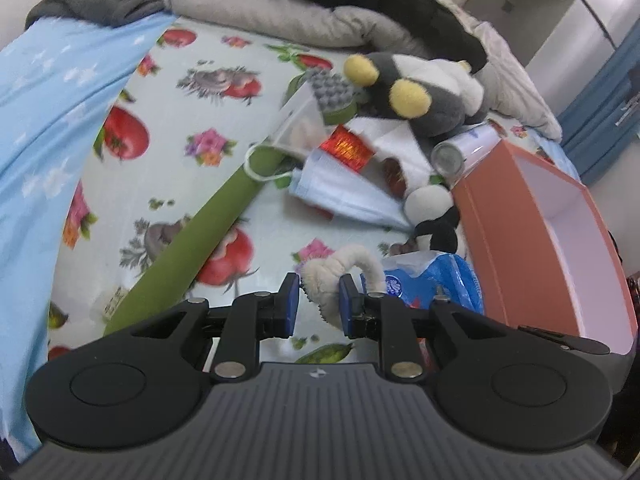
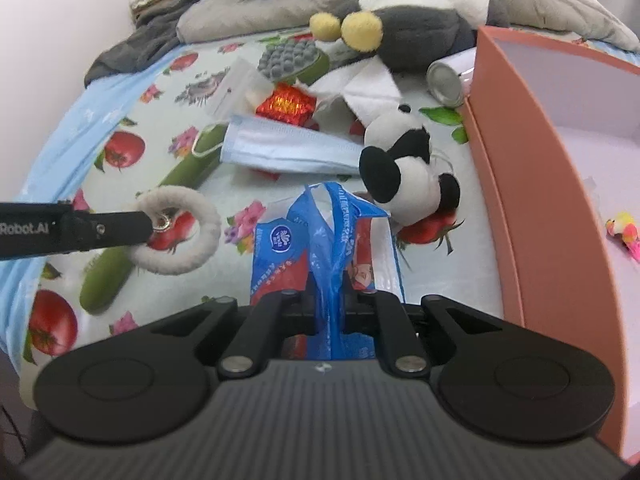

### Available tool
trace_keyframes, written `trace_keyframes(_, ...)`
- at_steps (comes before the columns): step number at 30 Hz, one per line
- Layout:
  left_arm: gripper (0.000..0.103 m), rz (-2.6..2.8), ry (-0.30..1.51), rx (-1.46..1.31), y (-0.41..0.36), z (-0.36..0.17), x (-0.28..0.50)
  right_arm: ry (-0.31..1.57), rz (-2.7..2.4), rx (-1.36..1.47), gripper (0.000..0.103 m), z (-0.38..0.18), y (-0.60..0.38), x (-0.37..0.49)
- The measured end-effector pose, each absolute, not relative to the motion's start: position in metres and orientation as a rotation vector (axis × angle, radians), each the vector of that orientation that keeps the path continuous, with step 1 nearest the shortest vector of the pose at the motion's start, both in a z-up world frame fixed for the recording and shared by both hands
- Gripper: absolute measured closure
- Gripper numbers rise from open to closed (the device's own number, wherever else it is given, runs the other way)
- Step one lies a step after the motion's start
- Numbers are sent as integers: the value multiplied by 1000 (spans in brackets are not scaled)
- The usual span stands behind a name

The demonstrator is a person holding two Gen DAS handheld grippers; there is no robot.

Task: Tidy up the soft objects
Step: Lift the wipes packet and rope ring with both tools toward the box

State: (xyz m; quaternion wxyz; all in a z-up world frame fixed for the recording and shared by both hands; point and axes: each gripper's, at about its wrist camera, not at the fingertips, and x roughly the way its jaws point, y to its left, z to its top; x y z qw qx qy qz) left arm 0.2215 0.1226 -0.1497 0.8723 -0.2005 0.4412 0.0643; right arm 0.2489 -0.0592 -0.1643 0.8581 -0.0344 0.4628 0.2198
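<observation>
My left gripper (image 1: pixel 319 300) is shut on a fluffy white ring (image 1: pixel 340 272), held just above the fruit-print bedsheet; the right wrist view shows the ring (image 2: pixel 176 236) at the left gripper's fingertips (image 2: pixel 136 222). My right gripper (image 2: pixel 329 304) is shut on the blue plastic handle of a tissue pack (image 2: pixel 324 248), which also shows in the left wrist view (image 1: pixel 432 280). A small panda plush (image 2: pixel 404 176) lies beside the pack. A grey plush with yellow feet (image 2: pixel 400 28) lies farther back.
An open pink box (image 2: pixel 528 200) stands at the right with a small colourful toy (image 2: pixel 624 232) inside. On the sheet lie a face mask (image 2: pixel 280 148), a red foil packet (image 2: pixel 286 104), a green brush (image 2: pixel 192 160), a can (image 2: pixel 446 80) and piled blankets (image 2: pixel 260 8).
</observation>
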Motion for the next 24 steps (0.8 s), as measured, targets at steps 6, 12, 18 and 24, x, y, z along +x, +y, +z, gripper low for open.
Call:
trace_keyframes(6,78,93,850,-390,110,-158,220,916,482,-38,92,-169,-71,240)
trace_keyframes(12,78,90,801,-430,102,-136,194,872,475,-13,92,-151,-84,221)
trace_keyframes(18,78,91,745,-420,86,-113,165,819,481,-12,92,-127,-100,196)
trace_keyframes(24,78,53,715,-425,66,-91,141,765,468,12,92,-96,-119,172)
